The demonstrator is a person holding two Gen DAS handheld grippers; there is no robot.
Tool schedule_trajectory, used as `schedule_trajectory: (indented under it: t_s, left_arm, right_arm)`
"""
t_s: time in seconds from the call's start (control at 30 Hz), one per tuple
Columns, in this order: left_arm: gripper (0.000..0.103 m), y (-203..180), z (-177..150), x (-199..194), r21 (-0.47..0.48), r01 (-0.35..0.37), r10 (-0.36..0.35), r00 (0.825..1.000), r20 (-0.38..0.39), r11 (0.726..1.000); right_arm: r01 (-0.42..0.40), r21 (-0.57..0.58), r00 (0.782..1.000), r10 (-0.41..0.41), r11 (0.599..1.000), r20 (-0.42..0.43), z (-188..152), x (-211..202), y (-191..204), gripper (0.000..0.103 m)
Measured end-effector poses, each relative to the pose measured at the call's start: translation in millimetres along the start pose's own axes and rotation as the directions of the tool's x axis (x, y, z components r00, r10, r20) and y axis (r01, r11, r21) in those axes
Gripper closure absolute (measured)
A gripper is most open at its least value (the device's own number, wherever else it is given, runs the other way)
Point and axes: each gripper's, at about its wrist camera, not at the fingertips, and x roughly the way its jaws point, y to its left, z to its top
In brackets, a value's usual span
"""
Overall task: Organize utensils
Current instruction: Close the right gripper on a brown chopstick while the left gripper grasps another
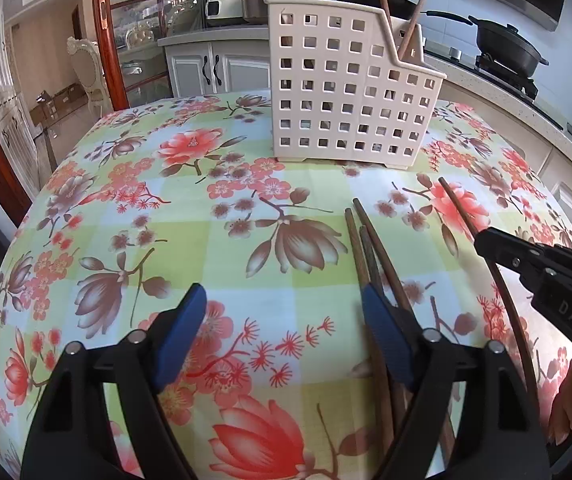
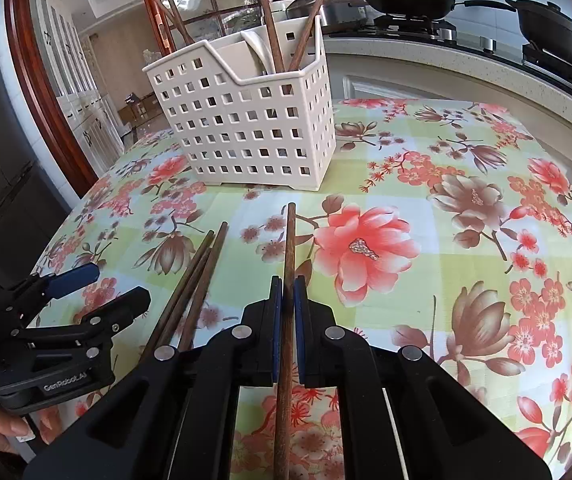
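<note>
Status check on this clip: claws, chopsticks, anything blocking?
Right claw shut on one chopstick. Left claw open, empty, beside three loose chopsticks. White caddy ahead, path unobstructed.

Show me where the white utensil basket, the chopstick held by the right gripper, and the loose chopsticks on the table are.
white utensil basket (image 2: pixel 254 128): right wrist view, perforated front wall.
held chopstick (image 2: pixel 289 240): right wrist view, shaft ahead of the pads.
loose chopsticks (image 1: pixel 365 232): left wrist view, upper shafts.
</note>
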Motion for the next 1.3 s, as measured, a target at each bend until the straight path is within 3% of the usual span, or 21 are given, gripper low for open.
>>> schedule_trajectory:
  t_s: [0.4,0.67,0.8,0.87,1.3]
  left_arm:
    - [0.055,-21,7,15,0.044,0.043,-0.041,0.998,-0.039,0.998]
    - [0.06,-28,6,21,0.076,0.028,-0.024,0.998,-0.051,0.997]
    - [0.087,-32,7,20,0.112,0.033,-0.027,0.998,-0.054,0.993]
    - [0.094,-35,7,20,0.131,0.04,-0.034,0.998,-0.052,0.991]
    - [0.097,-24,7,1,0.093,0.084,-0.084,0.996,-0.006,0.992]
  right_arm:
    - [-0.015,0.011,1.0,0.015,1.0,-0.002,-1,1,-3,0.097]
    - [-0.019,0.013,1.0,0.019,1.0,-0.011,-2,3,-4,0.097]
    - [-0.018,0.009,1.0,0.018,1.0,-0.016,-2,5,-3,0.097]
    - [-0.017,0.01,1.0,0.017,1.0,-0.016,-2,5,-3,0.097]
    - [-0.015,0.013,1.0,0.014,1.0,0.02,-2,-9,-6,0.097]
